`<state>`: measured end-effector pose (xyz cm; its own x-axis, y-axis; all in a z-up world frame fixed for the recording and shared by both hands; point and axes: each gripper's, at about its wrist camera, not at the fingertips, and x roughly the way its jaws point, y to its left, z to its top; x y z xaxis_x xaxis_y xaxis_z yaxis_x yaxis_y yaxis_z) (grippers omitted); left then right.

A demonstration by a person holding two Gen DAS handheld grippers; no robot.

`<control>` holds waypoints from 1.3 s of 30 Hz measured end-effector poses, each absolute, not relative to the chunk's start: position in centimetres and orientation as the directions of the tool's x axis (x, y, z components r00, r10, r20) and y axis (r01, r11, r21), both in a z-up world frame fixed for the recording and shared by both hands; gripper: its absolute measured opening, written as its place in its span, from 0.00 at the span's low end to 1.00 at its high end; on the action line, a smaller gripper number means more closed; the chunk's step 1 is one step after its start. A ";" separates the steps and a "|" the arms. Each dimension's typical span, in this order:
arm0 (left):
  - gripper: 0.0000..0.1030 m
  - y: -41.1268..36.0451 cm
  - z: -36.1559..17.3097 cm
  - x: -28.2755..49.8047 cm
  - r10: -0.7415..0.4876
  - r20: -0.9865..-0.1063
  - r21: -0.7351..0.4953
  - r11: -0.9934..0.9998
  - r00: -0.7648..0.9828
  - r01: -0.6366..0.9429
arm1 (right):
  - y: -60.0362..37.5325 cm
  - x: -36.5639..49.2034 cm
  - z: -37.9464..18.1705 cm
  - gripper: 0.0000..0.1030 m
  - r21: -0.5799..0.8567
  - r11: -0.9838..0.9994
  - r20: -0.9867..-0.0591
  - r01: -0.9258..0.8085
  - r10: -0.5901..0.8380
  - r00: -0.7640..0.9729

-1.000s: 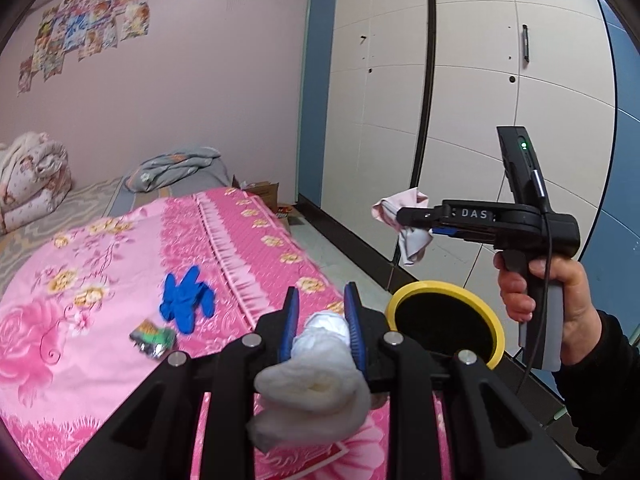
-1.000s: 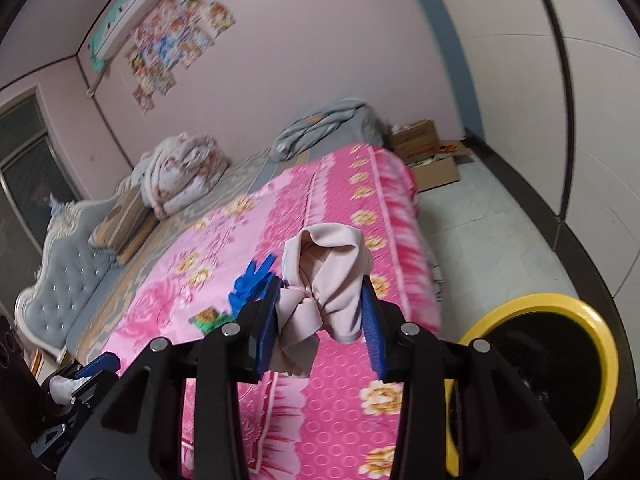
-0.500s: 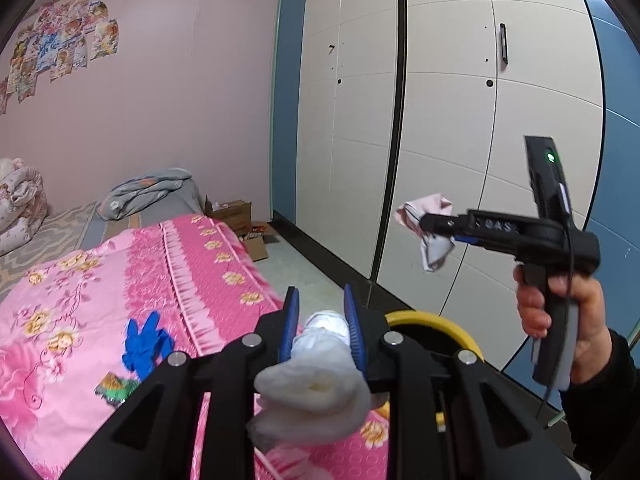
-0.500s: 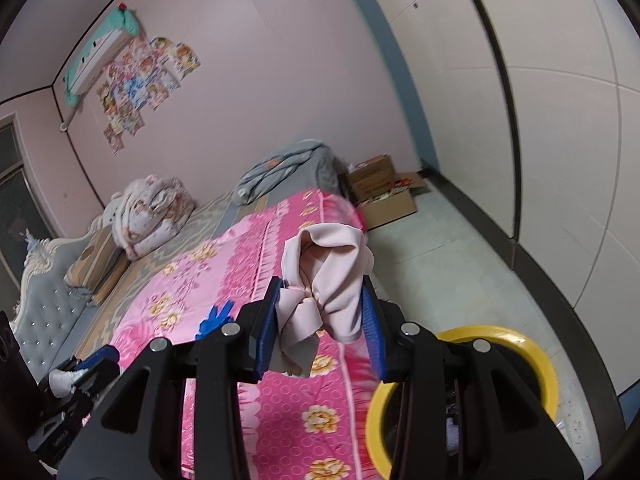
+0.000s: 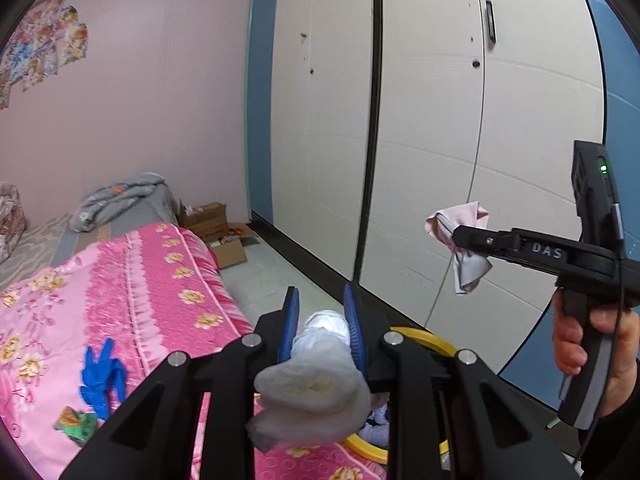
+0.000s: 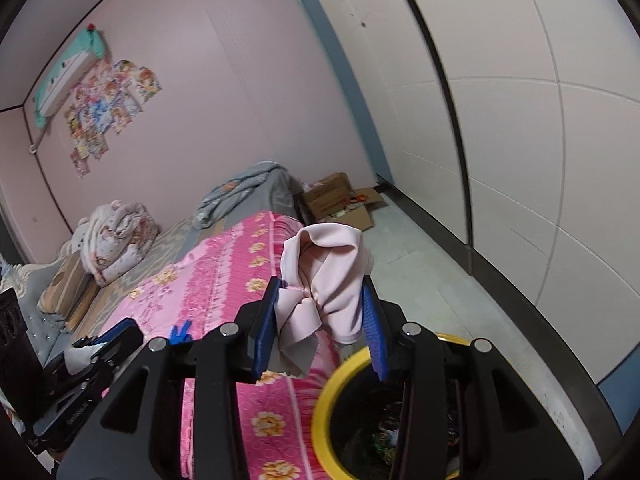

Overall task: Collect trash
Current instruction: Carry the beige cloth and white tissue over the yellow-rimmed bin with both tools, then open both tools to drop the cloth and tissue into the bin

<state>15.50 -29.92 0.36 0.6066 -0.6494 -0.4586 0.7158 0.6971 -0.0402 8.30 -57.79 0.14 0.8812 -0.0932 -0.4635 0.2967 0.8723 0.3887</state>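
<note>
A: Looking at the left gripper [image 5: 322, 312], what are its jaws doing?

B: They are pinching tight on a white wad of tissue [image 5: 316, 380]. The blue pads are pressing into its narrow end, and the thicker end is bulging back toward the camera. The wad is hanging just beside the yellow-rimmed bin [image 6: 340, 392], over the bed's edge nearest the bin.

A: And the right gripper [image 6: 320, 320]?

B: Its jaws are standing partly apart and gripping a crumpled pink cloth [image 6: 324, 276] between the blue pads. The cloth is filling the gap, folding up above the fingertips and drooping below them. It is hanging just beside the bin's rim, on the bed side. In the left wrist view a hand [image 5: 596, 344] is holding that gripper by its handle.

A: What is lying elsewhere?

B: A blue glove [image 5: 100, 376] and a small green wrapper [image 5: 76, 424] are lying on the pink floral bedspread [image 5: 140, 280], well apart from the bin. Inside the bin, some trash is showing, too dim to name.
</note>
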 end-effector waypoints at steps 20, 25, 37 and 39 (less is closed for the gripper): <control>0.21 -40.2 -11.4 17.8 -0.596 -0.648 -0.060 0.660 0.473 0.749 | -63.4 7.2 -12.7 0.38 0.388 0.762 -0.610 0.519 -0.209 0.764; 0.21 -41.5 -13.8 18.0 -0.570 -0.694 -0.050 0.648 0.440 0.760 | -63.6 7.4 -15.0 0.39 0.374 0.755 -0.636 0.539 -0.214 0.742; 0.22 -42.1 -15.5 18.2 -0.550 -0.727 -0.057 0.646 0.412 0.761 | -63.1 9.1 -16.7 0.41 0.369 0.755 -0.662 0.541 -0.195 0.724; 0.22 -42.0 -15.5 18.2 -0.550 -0.729 -0.063 0.646 0.407 0.761 | -63.2 9.1 -16.6 0.43 0.372 0.754 -0.659 0.541 -0.196 0.727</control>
